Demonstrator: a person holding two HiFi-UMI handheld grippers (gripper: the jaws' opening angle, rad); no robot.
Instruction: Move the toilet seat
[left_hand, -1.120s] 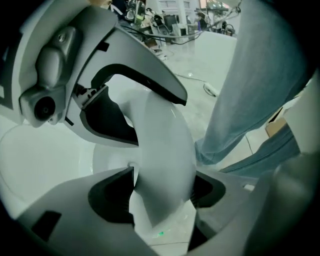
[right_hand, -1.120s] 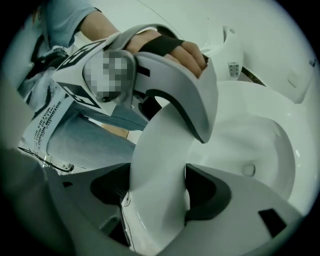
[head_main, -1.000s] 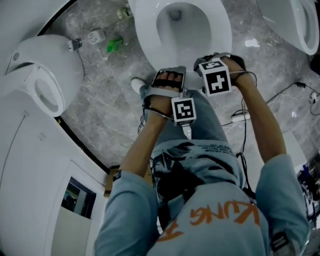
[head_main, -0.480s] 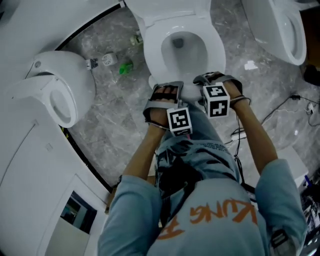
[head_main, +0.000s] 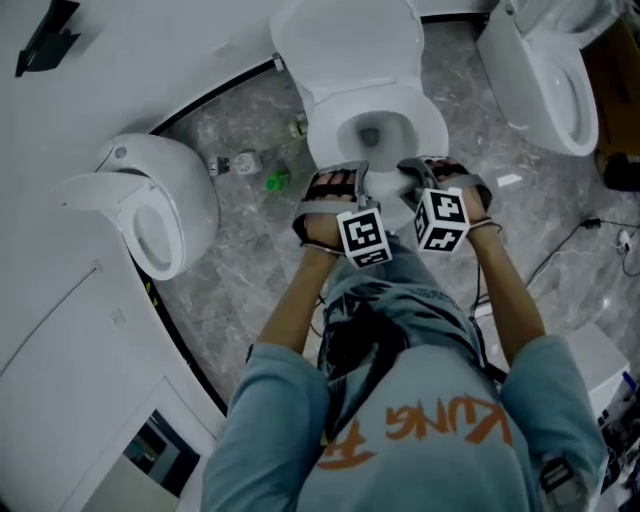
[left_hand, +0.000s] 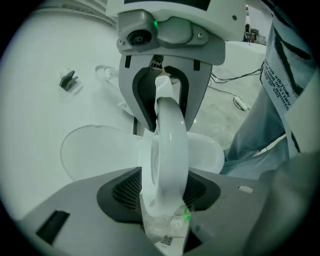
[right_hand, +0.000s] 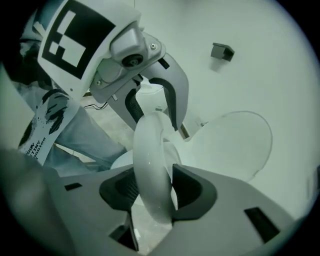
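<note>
Glossy white toilet seat (left_hand: 169, 131), edge-on, pinched by just-closing left gripper (left_hand: 163, 189) and right gripper (right_hand: 155, 188)

Left claw (left_hand: 162, 192), right claw (right_hand: 152, 192), jaws just closed onto seat (left_hand: 169, 145)

Flat, cool light throughout; both gripper views bend and darken at their corners, the near toilet seat (left_hand: 172, 145) blurred.

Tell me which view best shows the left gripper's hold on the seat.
Left gripper view: the toilet seat stands edge-on between the left gripper's jaws, which have just been closing on it. Right gripper view shows it from outside; head view hides the jaws.
</note>
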